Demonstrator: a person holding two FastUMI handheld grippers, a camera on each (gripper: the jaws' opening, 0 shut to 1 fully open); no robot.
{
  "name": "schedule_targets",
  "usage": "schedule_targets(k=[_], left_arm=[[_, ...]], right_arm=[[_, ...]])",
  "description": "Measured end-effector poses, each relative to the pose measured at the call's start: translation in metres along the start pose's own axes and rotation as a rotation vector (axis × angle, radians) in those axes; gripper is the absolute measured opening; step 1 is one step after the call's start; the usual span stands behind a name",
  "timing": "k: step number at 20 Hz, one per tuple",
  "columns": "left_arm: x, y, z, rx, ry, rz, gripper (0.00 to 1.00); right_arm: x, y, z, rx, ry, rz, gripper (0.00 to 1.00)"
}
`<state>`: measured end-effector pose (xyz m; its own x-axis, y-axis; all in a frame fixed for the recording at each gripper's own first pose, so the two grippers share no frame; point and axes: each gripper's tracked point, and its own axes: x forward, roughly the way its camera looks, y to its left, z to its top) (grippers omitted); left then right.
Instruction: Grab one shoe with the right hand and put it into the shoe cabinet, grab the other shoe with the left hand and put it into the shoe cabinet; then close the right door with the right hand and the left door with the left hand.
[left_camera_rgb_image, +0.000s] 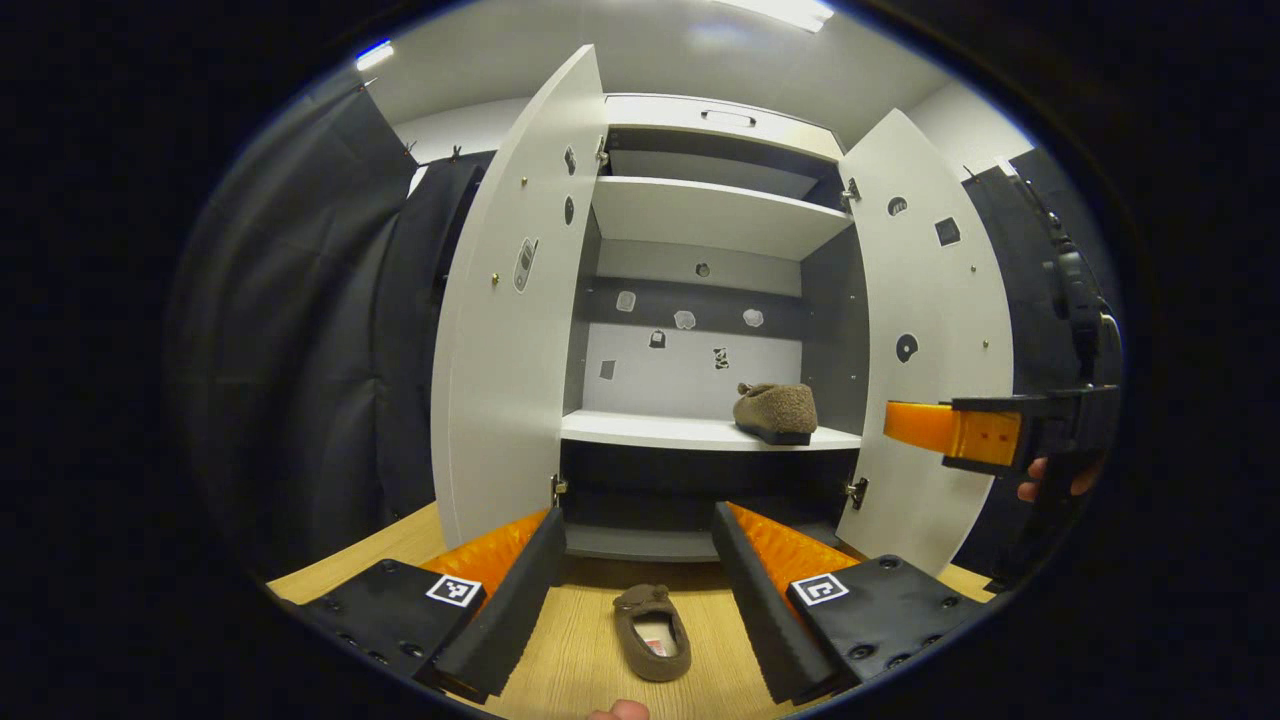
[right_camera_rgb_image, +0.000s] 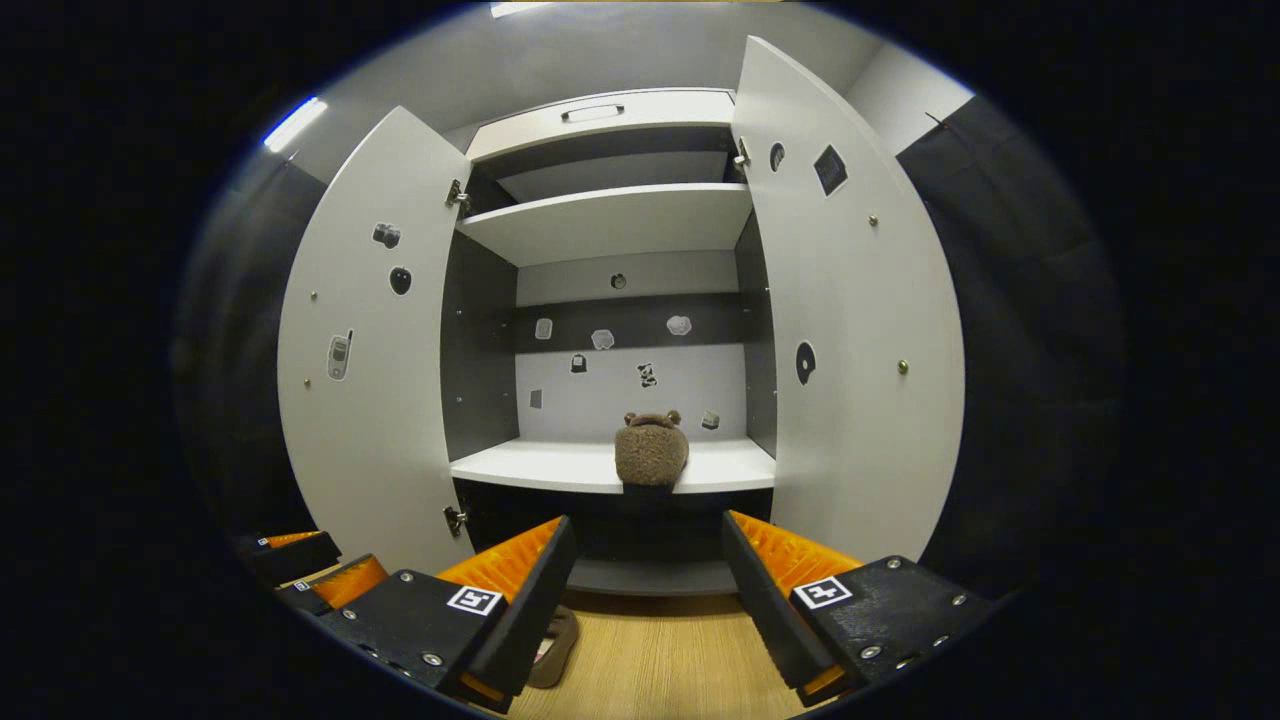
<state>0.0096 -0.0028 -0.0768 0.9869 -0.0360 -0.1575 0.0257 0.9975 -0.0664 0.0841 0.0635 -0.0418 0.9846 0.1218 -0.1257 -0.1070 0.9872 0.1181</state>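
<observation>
A brown fuzzy slipper (left_camera_rgb_image: 776, 412) rests on the lower shelf of the open white shoe cabinet (left_camera_rgb_image: 700, 432), toward its right side; the right gripper view has this slipper (right_camera_rgb_image: 651, 450) at the shelf's front edge. The other brown slipper (left_camera_rgb_image: 652, 632) lies on the wooden floor, opening up, between the fingers of my left gripper (left_camera_rgb_image: 640, 560), which is open and just above it. My right gripper (right_camera_rgb_image: 645, 560) is open and holds nothing, facing the cabinet; in the left gripper view it (left_camera_rgb_image: 950, 430) hovers before the right door. A bit of the floor slipper (right_camera_rgb_image: 556, 634) peeks out behind my right gripper's left finger.
Both cabinet doors stand wide open: the left door (left_camera_rgb_image: 500, 330) and the right door (left_camera_rgb_image: 930, 340). An upper shelf (left_camera_rgb_image: 710, 215) is bare. Black cloth walls flank the cabinet. Wooden floor (right_camera_rgb_image: 660, 660) lies in front.
</observation>
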Motion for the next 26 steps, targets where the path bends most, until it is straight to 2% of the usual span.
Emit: schedule_targets(k=[3, 5, 6, 8, 13, 16, 26], left_arm=[[0.012, -0.006, -0.025, -0.026, 0.081, -0.03, 0.98], [0.03, -0.008, -0.058, -0.049, 0.184, -0.065, 0.96], [0.04, -0.01, -0.077, -0.059, 0.241, -0.085, 0.99], [0.055, -0.008, -0.118, -0.078, 0.352, -0.102, 0.97], [0.087, 0.011, -0.233, -0.109, 0.604, -0.067, 0.98], [0.097, 0.024, -0.276, -0.13, 0.67, -0.033, 0.98], [0.145, 0.049, -0.321, -0.08, 0.676, 0.038, 0.98]], right_arm=[[-0.018, -0.013, -0.003, -0.043, -0.03, -0.02, 0.9], [-0.03, -0.013, -0.006, -0.076, -0.035, -0.012, 0.9], [-0.034, -0.013, -0.007, -0.082, -0.035, -0.005, 0.9], [-0.042, -0.013, -0.009, -0.077, -0.034, -0.002, 0.9], [-0.058, -0.024, -0.017, -0.053, 0.009, -0.017, 0.9], [-0.064, -0.034, -0.02, -0.078, 0.028, -0.04, 0.9], [-0.043, -0.033, -0.022, -0.076, 0.038, -0.036, 0.91]])
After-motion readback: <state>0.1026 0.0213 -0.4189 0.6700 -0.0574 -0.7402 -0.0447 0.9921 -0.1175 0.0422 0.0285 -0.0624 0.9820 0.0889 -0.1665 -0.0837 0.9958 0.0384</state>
